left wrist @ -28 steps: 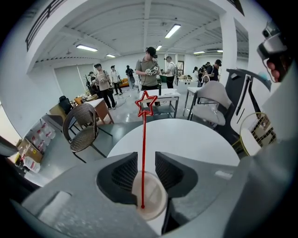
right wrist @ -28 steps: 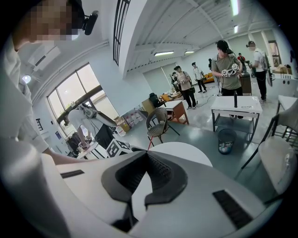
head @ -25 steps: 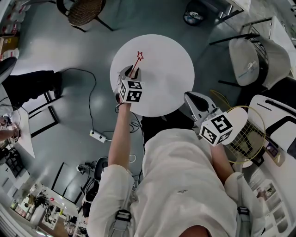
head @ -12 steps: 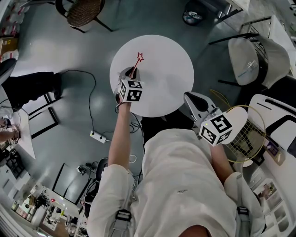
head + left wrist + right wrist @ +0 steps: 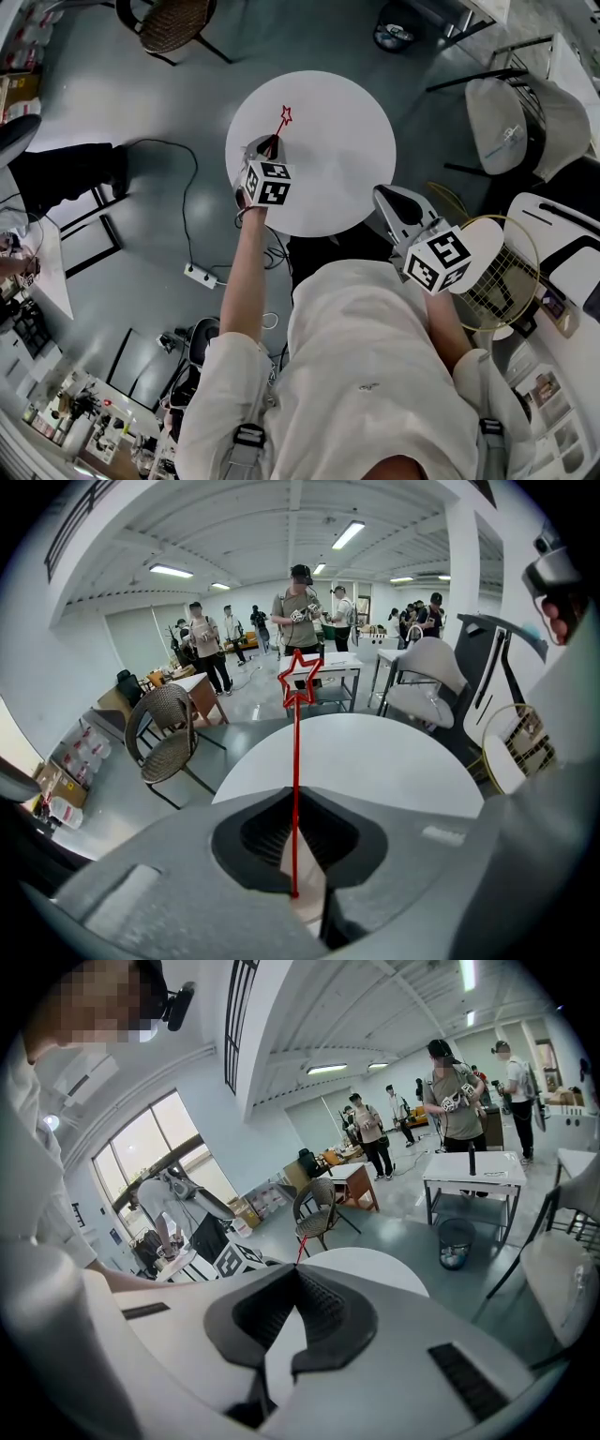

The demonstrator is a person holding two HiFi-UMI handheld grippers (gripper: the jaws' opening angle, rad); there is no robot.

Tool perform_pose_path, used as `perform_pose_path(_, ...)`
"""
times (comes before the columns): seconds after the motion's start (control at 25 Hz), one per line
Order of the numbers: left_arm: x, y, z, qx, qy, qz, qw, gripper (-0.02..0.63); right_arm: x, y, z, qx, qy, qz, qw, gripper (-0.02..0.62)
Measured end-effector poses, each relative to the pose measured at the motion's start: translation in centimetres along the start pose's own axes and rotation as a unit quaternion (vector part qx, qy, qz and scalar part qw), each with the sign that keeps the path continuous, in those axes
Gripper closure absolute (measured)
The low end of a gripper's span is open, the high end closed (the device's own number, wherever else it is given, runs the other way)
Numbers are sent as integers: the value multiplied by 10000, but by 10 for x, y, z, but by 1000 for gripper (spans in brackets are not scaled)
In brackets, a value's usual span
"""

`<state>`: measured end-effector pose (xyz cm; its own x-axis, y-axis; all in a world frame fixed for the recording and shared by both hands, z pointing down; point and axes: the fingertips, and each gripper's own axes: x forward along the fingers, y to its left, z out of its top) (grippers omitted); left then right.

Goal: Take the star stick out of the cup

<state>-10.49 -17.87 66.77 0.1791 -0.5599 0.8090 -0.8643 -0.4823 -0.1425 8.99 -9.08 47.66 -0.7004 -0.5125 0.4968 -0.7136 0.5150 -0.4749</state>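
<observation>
A thin red star stick (image 5: pixel 284 119) rises from under my left gripper (image 5: pixel 271 143) at the left edge of the round white table (image 5: pixel 328 141). In the left gripper view the stick (image 5: pixel 296 761) runs straight up between the jaws, its star (image 5: pixel 300 675) above them. The left gripper (image 5: pixel 294 795) has just been closing, and its tips now pinch the stick. Something pale shows below the jaws, probably the cup (image 5: pixel 307 900); in the head view the gripper hides it. My right gripper (image 5: pixel 382 194) hangs off the table's near right edge, shut (image 5: pixel 298 1269) and empty.
A wicker chair (image 5: pixel 173 21) stands beyond the table and a white chair (image 5: pixel 511 122) to its right. A cable with a power strip (image 5: pixel 199 275) lies on the floor at left. A racket (image 5: pixel 502 272) leans at right. Several people stand far off (image 5: pixel 298 607).
</observation>
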Motion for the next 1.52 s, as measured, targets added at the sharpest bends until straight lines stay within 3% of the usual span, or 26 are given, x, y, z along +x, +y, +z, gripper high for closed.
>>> perform_pose_path(0.92,-20,6,12,-19,-198,67,9998,584,-3,6,5,-15,-125,108,9999,588)
perform_pose_path(1.52,-73,23,48,-585,-990,97,9933,584,-3,17,18,-207,-260,291,9990,588)
